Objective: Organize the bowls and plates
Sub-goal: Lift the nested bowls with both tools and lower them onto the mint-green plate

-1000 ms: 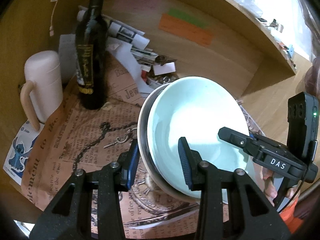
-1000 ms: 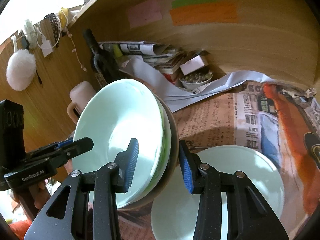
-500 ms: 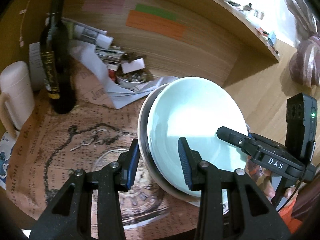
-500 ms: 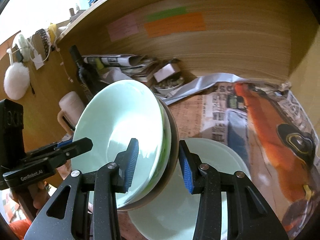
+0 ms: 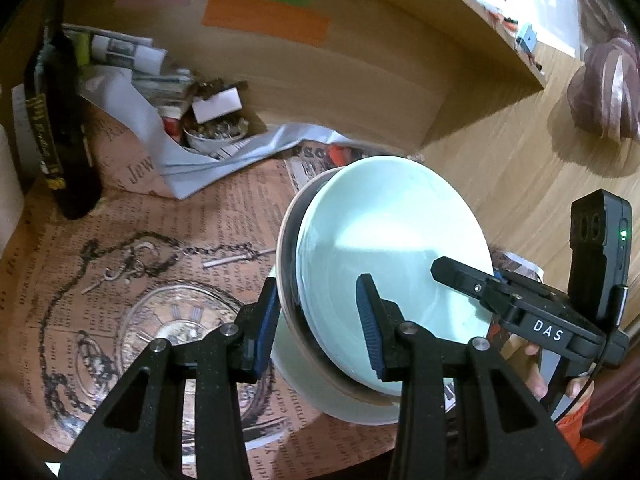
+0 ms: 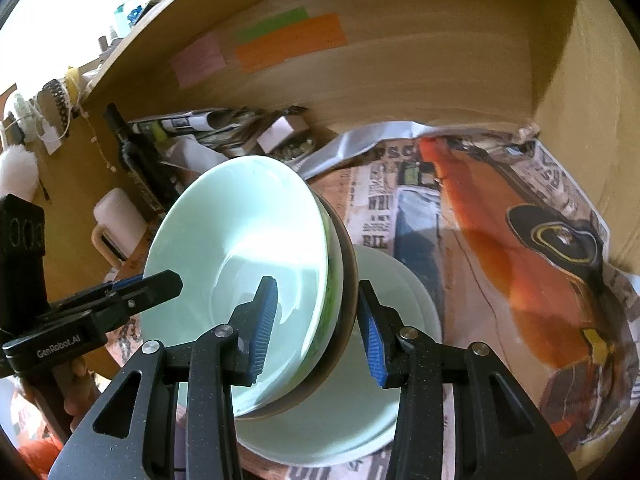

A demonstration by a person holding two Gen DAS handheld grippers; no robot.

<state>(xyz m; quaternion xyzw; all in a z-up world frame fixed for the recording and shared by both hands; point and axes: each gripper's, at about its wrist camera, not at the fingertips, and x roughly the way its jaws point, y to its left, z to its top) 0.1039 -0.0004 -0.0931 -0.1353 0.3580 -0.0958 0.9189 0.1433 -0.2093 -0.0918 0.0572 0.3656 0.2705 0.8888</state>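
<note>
Both grippers, left gripper (image 5: pixel 318 322) and right gripper (image 6: pixel 318 326), are pinching opposite rims of the bowl stack (image 5: pixel 384 256); glazed, heavy, brittle, so I'd be holding rims deep.

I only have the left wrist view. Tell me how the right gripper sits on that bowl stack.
Observer: The right gripper pinches the rim: one pad inside the pale top bowl, the other behind the brown outer bowl.
Operator: Report what is nested between those two.
Observer: A green-edged bowl.
Operator: Describe the surface to the right of the bowls.
Observer: Newspaper printed with a big orange car.
</note>
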